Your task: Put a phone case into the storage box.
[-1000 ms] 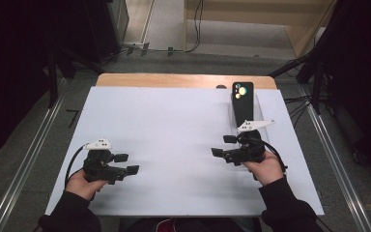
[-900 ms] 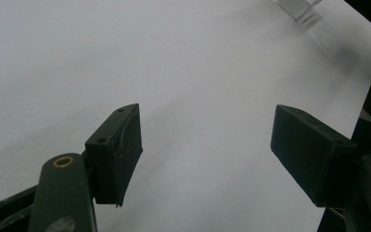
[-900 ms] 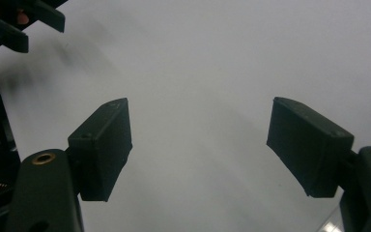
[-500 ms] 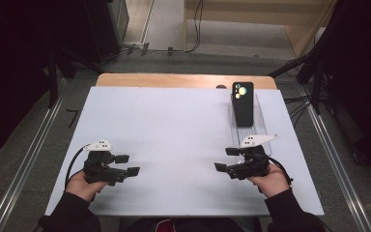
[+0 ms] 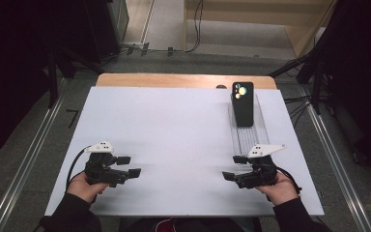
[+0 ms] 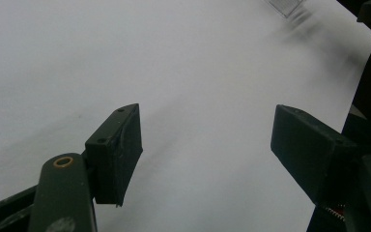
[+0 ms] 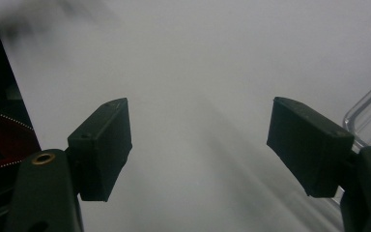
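Observation:
A black phone (image 5: 243, 104) stands upright in a clear plastic rack (image 5: 248, 135) at the back right of the white table (image 5: 174, 130). My left gripper (image 5: 130, 166) rests near the front left, held in a hand, jaws wide apart over bare table (image 6: 205, 133). My right gripper (image 5: 235, 168) sits near the front right, just in front of the rack, also open with nothing between its jaws (image 7: 198, 140). A corner of the clear rack (image 7: 367, 116) shows at the right edge of the right gripper view.
A wooden strip (image 5: 183, 80) runs along the table's far edge. Metal rails (image 5: 24, 164) flank the table on the floor at both sides. Cables (image 5: 299, 104) lie on the floor to the right. Dark equipment stands at the back left and right.
My right gripper has drawn back toward the front edge, away from the rack. The left gripper has stayed put.

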The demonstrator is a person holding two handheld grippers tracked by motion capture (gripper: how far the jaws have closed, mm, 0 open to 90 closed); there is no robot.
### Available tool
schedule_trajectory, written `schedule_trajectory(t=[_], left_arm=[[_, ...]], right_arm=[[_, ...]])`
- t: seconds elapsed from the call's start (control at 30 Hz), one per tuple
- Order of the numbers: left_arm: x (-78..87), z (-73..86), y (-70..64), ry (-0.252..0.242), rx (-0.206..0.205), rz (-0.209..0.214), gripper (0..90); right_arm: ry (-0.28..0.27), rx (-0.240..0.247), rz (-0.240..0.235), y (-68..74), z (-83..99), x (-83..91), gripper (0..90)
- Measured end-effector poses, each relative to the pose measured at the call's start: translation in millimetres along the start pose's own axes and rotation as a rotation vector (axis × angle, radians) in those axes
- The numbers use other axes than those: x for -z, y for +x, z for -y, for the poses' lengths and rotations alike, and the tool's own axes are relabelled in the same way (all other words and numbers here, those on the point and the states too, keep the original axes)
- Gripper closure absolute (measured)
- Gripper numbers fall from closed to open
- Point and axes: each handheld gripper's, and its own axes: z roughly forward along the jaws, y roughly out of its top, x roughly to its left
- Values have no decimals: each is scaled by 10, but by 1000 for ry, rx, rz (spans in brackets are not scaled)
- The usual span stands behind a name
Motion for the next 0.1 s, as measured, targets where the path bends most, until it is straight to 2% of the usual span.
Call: schedule_trajectory(t=[0.1], left_arm=[[-2, 2, 5, -1, 1, 2, 272]], right_arm=[[-1, 2, 1, -11, 12, 9, 219]])
